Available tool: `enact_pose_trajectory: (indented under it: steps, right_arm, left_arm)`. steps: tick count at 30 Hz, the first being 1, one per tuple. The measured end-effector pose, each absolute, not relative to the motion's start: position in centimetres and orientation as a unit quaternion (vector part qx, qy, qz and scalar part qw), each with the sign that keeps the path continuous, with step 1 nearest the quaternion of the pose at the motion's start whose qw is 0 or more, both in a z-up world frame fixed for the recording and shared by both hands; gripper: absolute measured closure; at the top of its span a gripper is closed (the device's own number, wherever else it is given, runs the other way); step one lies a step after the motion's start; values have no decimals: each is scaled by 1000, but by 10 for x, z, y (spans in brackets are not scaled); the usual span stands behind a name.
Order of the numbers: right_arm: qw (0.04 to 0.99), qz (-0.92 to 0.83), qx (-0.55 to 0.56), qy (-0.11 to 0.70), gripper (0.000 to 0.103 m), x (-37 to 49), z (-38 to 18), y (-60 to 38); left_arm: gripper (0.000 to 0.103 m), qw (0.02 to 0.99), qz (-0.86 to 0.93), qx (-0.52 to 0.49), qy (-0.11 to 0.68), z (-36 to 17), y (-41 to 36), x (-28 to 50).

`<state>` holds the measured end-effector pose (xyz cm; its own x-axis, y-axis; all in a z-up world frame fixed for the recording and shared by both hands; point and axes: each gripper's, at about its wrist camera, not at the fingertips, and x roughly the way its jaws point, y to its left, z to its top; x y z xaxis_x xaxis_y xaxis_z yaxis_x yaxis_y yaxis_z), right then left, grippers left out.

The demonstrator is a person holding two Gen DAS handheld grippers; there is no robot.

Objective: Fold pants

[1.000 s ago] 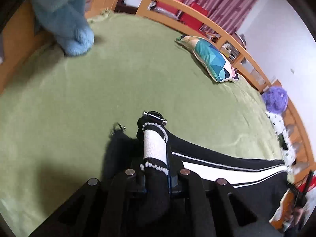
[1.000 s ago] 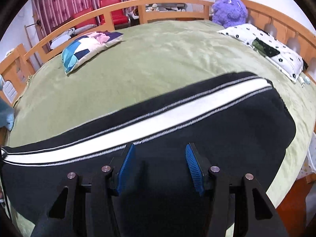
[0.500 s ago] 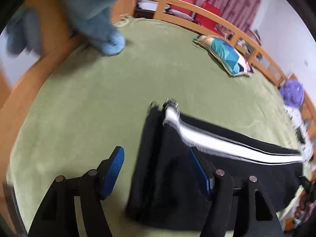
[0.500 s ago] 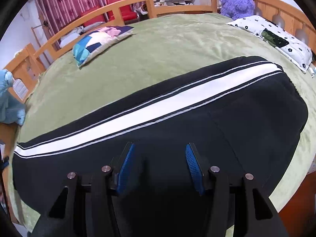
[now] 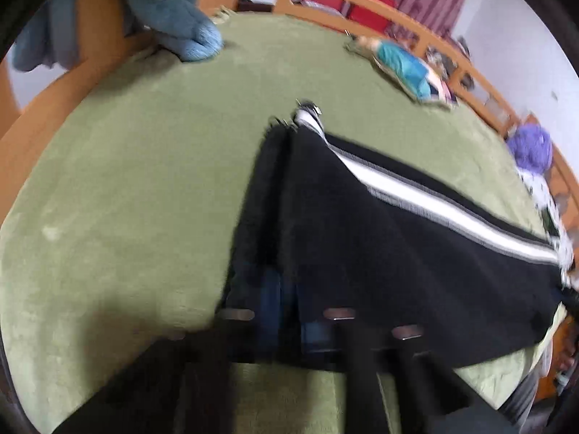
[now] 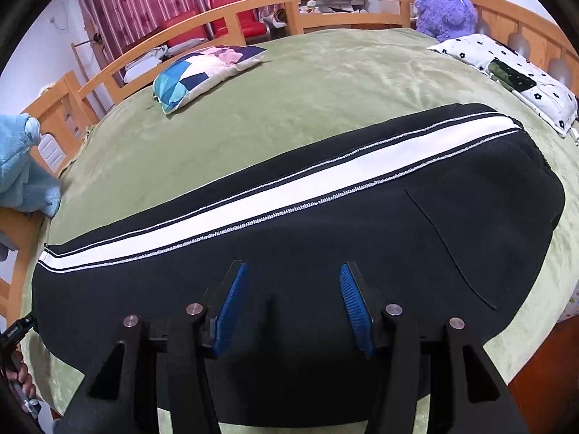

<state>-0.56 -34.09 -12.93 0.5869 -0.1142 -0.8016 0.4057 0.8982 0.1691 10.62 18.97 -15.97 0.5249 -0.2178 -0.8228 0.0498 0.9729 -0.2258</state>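
Having just closed, left tool [image 5: 286, 307] on pants [image 5: 362, 238].

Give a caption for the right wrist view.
Open tongs hover over black pants spread on a green bedspread.

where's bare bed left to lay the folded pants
Widest free patch: green blanket between the pants, the patchwork pillow and the blue plush. Crowded by the flowered pillow and purple plush.
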Motion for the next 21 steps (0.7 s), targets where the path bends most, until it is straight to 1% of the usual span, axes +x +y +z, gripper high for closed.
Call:
enact_pose_trajectory:
  steps: [2, 3, 5, 8, 11, 12, 13, 15, 19, 21]
  right_arm:
    - [874, -154, 171, 428, 50, -8, -130, -342]
    - [873, -155, 174, 428, 50, -9, -130, -344]
    - [872, -159, 178, 427, 50, -10, -130, -348]
    - [871, -161, 181, 428, 50, -10, -132, -352]
    - [869, -157, 187, 430, 50, -9, -135, -354]
    - [869, -156, 188, 431, 50, -10, -135, -354]
    - [869, -153, 189, 430, 50, -11, -136, -354]
    - [869, -153, 188, 430, 50, -13, -136, -354]
    - [867, -152, 198, 431, 50, -16, -140, -360]
    - [864, -151, 207, 434, 50, -16, -143, -363]
  left_arm:
    - [96, 877, -73, -93, 466, -148, 198, 101]
    - [96, 885, -68, -120, 446, -135, 213, 95]
    - [96, 883, -76, -153, 437, -126, 229, 92]
    - [96, 871, -64, -132, 469, -140, 224, 97]
    - [87, 856, -44, -97, 506, -158, 209, 98]
    - [78, 855, -41, -98, 508, -158, 209, 96]
    - [58, 853, -36, -106, 509, -158, 210, 92]
    - [32, 847, -46, -131, 513, -158, 213, 85]
    - [32, 843, -59, -164, 510, -170, 213, 71]
    - [34, 836, -56, -197, 509, -182, 214, 74]
